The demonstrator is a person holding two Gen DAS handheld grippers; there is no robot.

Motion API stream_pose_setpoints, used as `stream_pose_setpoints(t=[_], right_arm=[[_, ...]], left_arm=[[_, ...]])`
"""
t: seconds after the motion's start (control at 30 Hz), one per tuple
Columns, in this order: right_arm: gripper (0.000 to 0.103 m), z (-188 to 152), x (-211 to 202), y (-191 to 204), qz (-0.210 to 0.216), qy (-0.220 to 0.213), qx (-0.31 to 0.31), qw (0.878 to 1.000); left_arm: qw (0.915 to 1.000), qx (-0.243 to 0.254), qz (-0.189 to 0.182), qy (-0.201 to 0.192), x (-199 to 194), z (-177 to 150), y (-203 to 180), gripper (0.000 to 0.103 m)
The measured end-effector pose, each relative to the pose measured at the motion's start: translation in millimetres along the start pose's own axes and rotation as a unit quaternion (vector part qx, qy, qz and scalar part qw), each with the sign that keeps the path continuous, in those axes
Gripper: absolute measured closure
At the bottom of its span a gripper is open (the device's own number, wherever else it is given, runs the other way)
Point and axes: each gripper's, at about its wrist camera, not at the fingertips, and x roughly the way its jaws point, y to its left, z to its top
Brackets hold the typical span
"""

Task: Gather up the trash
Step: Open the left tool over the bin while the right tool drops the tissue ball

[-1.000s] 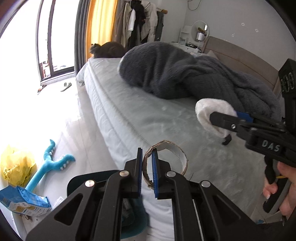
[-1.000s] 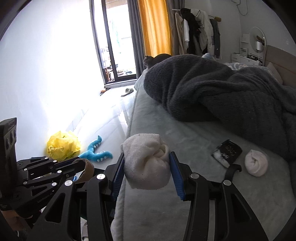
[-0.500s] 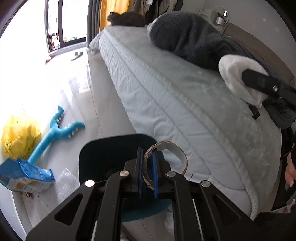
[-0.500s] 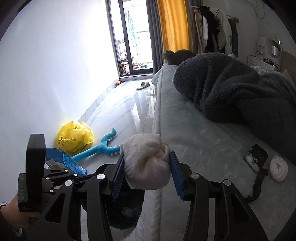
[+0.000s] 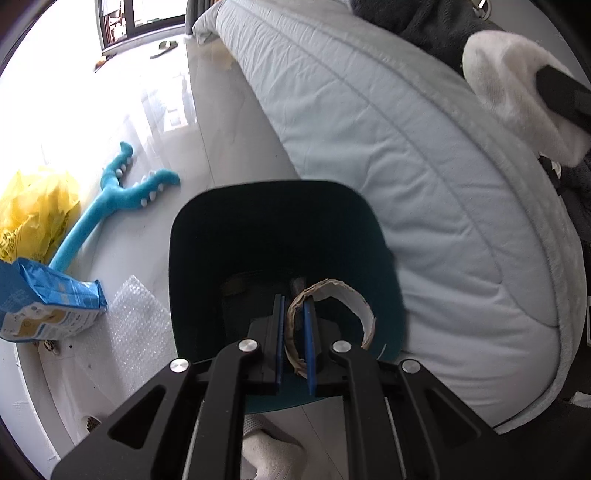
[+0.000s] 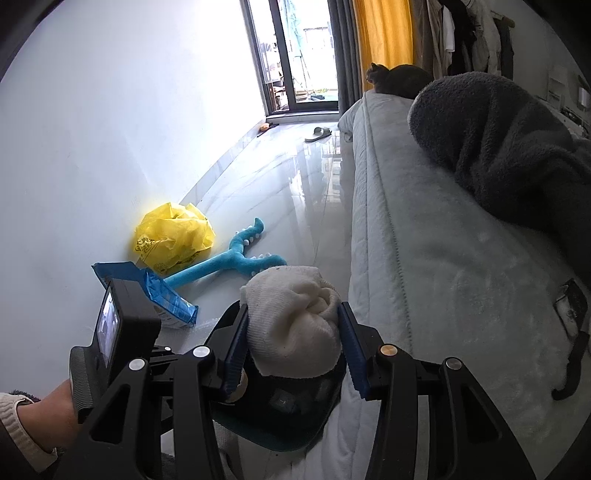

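Bedroom floor beside a bed, seen from two hand-held grippers. Left gripper (image 5: 294, 334) pinched nearly closed on the wall of a cardboard tape-roll core (image 5: 334, 306), a torn brown ring with a white inner face, held directly above the open mouth of a dark teal trash bin (image 5: 192, 258) standing on the glossy white floor just beside the pale grey mattress (image 5: 406, 155). Some dark debris dimly visible at the bin's bottom. Right gripper (image 6: 293, 343) spread about half open and clamped on a balled white sock (image 6: 293, 328), held over the same bin, whose teal rim (image 6: 258, 439) shows below the blue pads (image 6: 351, 354). Same sock visible at the upper right of the left view (image 5: 517, 85). On the floor left of the bin: a sheet of bubble wrap (image 5: 129, 325) touching a crumpled blue snack bag (image 5: 44, 302), a blue antler-shaped plush toy (image 5: 122, 192), and a crumpled yellow plastic bag (image 6: 173, 236) against the white wall. Dark grey fleece blanket (image 6: 498, 140) heaped on the bed, a dark cat (image 6: 399, 79) sitting at its far end, a slipper (image 6: 319, 133) on the floor near the balcony door, orange curtain (image 6: 384, 33) beyond.
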Motion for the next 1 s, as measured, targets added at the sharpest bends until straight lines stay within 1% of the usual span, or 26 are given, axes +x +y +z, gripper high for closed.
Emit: stream_pose_setpoints(t=[0.17, 0.2, 0.23, 0.27, 0.3, 0.37, 0.4, 0.5, 0.53, 0.6, 0.67, 0.73, 0.83, 0.93, 1.0], right_arm=[[0.055, -1, 17, 9, 0.006, 0.017, -0.003, 1.000], [0.055, -1, 20, 12, 0.007, 0.020, -0.004, 1.000], [0.055, -1, 23, 14, 0.007, 0.024, -0.006, 1.000], [0.055, -1, 26, 16, 0.006, 0.025, -0.007, 1.000], [0.055, 0, 29, 17, 0.005, 0.027, -0.009, 1.000], [0.055, 1, 35, 20, 0.005, 0.032, -0.010, 0.999], [0.055, 2, 38, 21, 0.005, 0.033, -0.009, 0.999], [0.055, 1, 47, 24, 0.005, 0.041, -0.009, 0.999], [0.055, 0, 50, 25, 0.006, 0.044, -0.009, 0.999], [0.055, -1, 59, 28, 0.008, 0.054, -0.008, 0.999], [0.055, -4, 69, 31, 0.005, 0.065, -0.011, 0.998], [0.055, -8, 78, 32, 0.002, 0.080, -0.013, 0.997], [0.055, -15, 92, 33, 0.000, 0.101, -0.010, 0.995], [0.055, -22, 106, 34, -0.001, 0.120, -0.007, 0.993], [0.055, -26, 114, 33, 0.001, 0.131, -0.002, 0.991]], left_arm=[[0.9997, 0.000, -0.003, 0.025, 10, -10, 8, 0.092], [0.9996, -0.001, -0.004, 0.027, 12, -11, 9, 0.090], [0.9995, -0.002, -0.005, 0.031, 13, -13, 11, 0.087], [0.9995, -0.001, -0.001, 0.031, 12, -14, 12, 0.080], [0.9995, 0.001, 0.003, 0.030, 12, -14, 13, 0.076], [0.9996, 0.002, 0.005, 0.029, 10, -16, 18, 0.073], [0.9996, 0.000, 0.004, 0.029, 9, -16, 20, 0.067], [0.9999, -0.004, 0.001, 0.014, 2, -17, 27, 0.057], [1.0000, -0.004, 0.000, 0.008, -2, -16, 29, 0.055], [0.9999, -0.003, 0.001, -0.010, -11, -16, 32, 0.047], [0.9995, -0.002, 0.005, -0.030, -20, -15, 36, 0.042], [0.9990, -0.004, 0.004, -0.044, -26, -14, 40, 0.040], [0.9976, -0.011, -0.001, -0.069, -38, -12, 48, 0.034], [0.9955, -0.014, 0.005, -0.094, -51, -9, 54, 0.031], [0.9928, -0.016, 0.014, -0.118, -63, -7, 57, 0.027]])
